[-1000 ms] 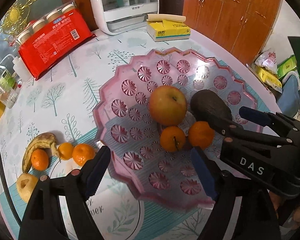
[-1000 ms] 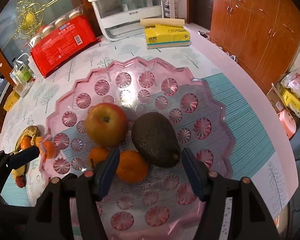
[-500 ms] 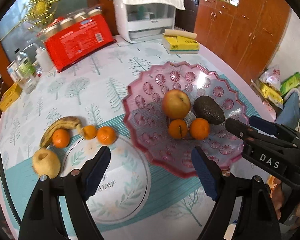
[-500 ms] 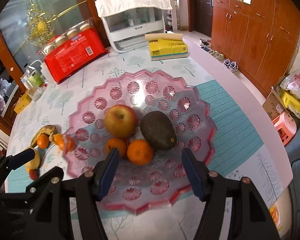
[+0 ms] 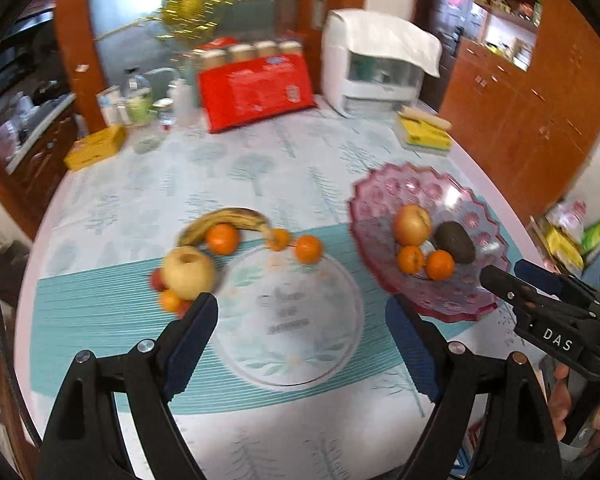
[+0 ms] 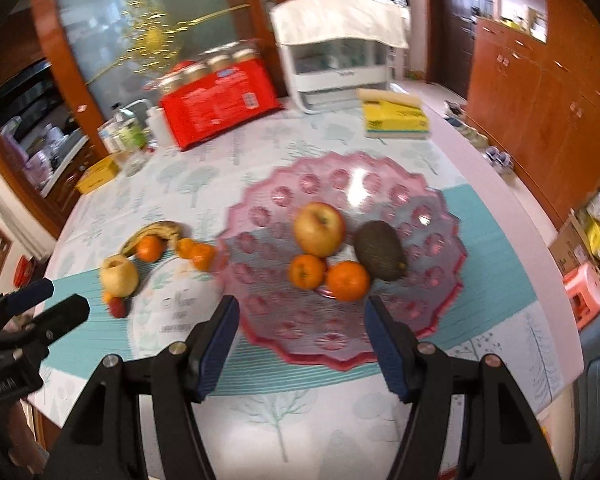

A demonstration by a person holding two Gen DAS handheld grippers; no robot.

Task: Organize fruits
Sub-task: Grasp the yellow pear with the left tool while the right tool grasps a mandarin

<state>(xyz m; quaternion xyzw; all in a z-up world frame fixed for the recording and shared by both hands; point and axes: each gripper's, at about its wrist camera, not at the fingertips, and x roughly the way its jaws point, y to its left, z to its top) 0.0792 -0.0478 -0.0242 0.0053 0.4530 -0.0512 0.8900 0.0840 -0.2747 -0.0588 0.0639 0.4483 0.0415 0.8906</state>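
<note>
A pink scalloped glass plate point(image 5: 452, 184) point(image 6: 432, 220) holds a red-yellow apple point(image 6: 319, 228), an avocado point(image 6: 380, 250) and two oranges point(image 6: 348, 280). On the table to its left lie a banana point(image 5: 224, 218), a yellow apple point(image 5: 188, 272), several small oranges point(image 5: 308, 249) and small red fruits point(image 6: 117, 307). My left gripper point(image 5: 300, 332) is open and empty above the round placemat. My right gripper point(image 6: 300, 340) is open and empty in front of the plate; it also shows in the left wrist view point(image 5: 516, 280).
At the table's far side stand a red package with jars point(image 5: 256, 88), a white appliance point(image 5: 376, 68), a yellow tissue pack point(image 5: 424, 132), bottles point(image 5: 140, 100) and a yellow box point(image 5: 96, 152). Wooden cabinets point(image 6: 540, 100) are on the right.
Both grippers have pulled back and up from the plate, so more of the table shows. Both stay open and empty. The fruits have not moved.
</note>
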